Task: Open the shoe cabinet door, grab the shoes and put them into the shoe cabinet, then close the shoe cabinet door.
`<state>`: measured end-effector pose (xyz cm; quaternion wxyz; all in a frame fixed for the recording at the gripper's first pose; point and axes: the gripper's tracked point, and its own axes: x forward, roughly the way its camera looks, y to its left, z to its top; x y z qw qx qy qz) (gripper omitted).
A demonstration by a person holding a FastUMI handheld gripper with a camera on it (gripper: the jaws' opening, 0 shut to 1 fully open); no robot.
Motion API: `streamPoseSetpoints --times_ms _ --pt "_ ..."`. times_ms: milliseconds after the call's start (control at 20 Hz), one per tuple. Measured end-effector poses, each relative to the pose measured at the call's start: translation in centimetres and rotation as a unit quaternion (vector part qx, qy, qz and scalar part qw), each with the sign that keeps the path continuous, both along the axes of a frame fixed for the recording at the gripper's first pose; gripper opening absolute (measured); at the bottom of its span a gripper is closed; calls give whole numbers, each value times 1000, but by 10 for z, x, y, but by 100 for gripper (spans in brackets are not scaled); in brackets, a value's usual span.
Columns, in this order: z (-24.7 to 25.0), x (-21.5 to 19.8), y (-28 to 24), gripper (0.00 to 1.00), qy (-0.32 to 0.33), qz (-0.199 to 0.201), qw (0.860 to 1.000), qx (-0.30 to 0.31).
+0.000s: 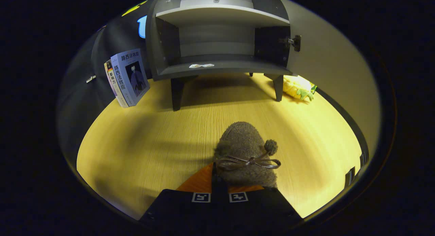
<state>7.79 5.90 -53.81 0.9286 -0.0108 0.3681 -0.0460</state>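
Two books are stood upright at the far left of the wooden table, leaning against the dark wall; Chinese characters are printed down the spine and across the cover of the front one, but they are not read off here. Two small square black-and-white markers are seen on the body of the gripper, side by side and almost touching.

The gripper is pointed forward and a little downward over the near part of the table, toward the shoe cabinet. Its fingers are drawn nearly together, and the heel of a brown knitted shoe is clamped between them. The shoe extends ahead of the fingers, toe away, with a thin bow and a pompom on top.

The cabinet is placed at the far side of the table on short legs, with its door swung open to the right. A small pale item is laid on its lower shelf. A yellow and green toy is seen beside the cabinet's right leg.
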Motion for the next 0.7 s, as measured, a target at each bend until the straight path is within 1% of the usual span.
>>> streamPoseSetpoints --times_ms 200,400,700 --pt "59 14 -5 5 -37 -3 999 -4" --pt "128 30 -3 5 -79 8 997 -13" --pt "225 68 8 5 -134 28 991 -8"
